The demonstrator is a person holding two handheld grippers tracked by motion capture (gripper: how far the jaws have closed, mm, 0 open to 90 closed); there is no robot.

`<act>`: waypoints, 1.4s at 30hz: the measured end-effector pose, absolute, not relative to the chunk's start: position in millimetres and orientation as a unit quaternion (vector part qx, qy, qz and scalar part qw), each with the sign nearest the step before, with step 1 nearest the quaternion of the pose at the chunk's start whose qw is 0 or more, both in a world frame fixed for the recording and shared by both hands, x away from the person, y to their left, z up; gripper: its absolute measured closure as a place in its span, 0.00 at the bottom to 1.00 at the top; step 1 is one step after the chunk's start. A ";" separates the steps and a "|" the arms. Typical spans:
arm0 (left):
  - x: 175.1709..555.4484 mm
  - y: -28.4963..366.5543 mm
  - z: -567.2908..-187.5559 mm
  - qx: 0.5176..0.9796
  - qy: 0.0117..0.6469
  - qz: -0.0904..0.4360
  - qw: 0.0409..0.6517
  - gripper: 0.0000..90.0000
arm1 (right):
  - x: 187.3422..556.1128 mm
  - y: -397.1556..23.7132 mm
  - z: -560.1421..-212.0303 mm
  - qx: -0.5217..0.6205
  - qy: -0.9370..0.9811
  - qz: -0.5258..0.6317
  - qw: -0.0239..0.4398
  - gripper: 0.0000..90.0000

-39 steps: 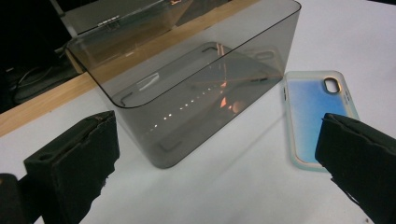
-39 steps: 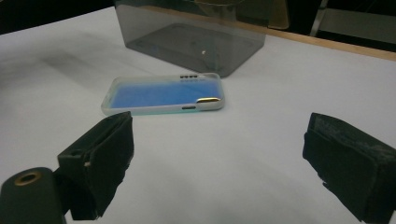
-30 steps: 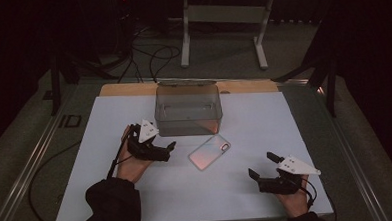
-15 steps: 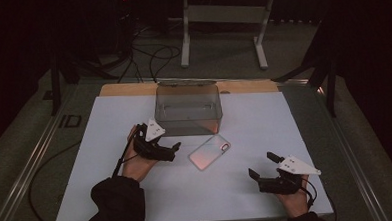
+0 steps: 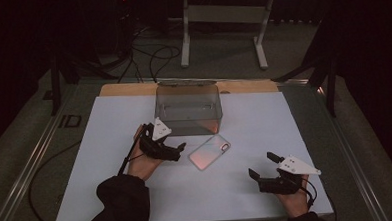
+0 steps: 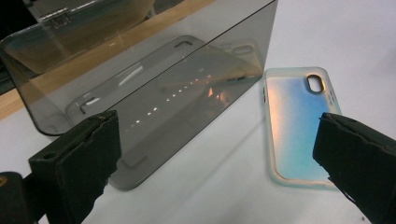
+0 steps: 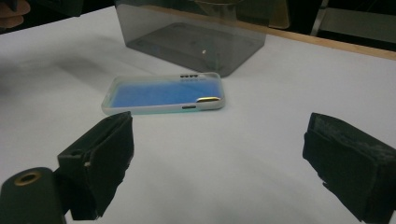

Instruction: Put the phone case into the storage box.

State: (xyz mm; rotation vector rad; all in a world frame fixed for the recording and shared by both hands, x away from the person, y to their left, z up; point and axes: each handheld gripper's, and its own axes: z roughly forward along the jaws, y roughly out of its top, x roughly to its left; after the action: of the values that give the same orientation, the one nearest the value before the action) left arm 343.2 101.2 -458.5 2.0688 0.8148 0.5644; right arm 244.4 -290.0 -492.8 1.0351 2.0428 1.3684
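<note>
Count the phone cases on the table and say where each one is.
1. The phone case lies flat on the white table, just in front of the smoky clear box, between the left claw and right claw. Nothing shows inside the box.

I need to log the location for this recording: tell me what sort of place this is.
Probably a lab or recording workroom: a white-topped table under a fixed camera, black cables on the grey floor, a pale metal stand behind. On the table lie a smoky transparent plastic box and an iridescent phone case.

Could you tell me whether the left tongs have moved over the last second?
Yes. The left tongs have edged rightward toward the phone case, judged against the smoky box, which has stayed put.
</note>
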 end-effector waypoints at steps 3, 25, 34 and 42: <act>343.8 99.9 -459.1 0.824 0.321 0.224 0.410 0.02 | 244.3 -290.1 -492.7 0.377 0.744 0.499 0.235 0.10; 349.5 85.6 -469.7 0.830 0.309 0.213 0.411 0.02 | 244.6 -290.7 -492.7 0.377 0.744 0.499 0.236 0.10; 353.0 78.8 -478.3 0.834 0.308 0.206 0.409 0.01 | 244.9 -290.8 -492.9 0.377 0.744 0.499 0.236 0.10; 357.0 74.5 -486.2 0.840 0.309 0.197 0.399 0.01 | 244.9 -291.1 -492.9 0.377 0.744 0.499 0.236 0.10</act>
State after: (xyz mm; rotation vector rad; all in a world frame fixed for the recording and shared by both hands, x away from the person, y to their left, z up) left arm 357.0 74.5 -486.2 2.1258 0.7829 0.4991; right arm 244.9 -291.1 -492.9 1.0333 2.0400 1.3687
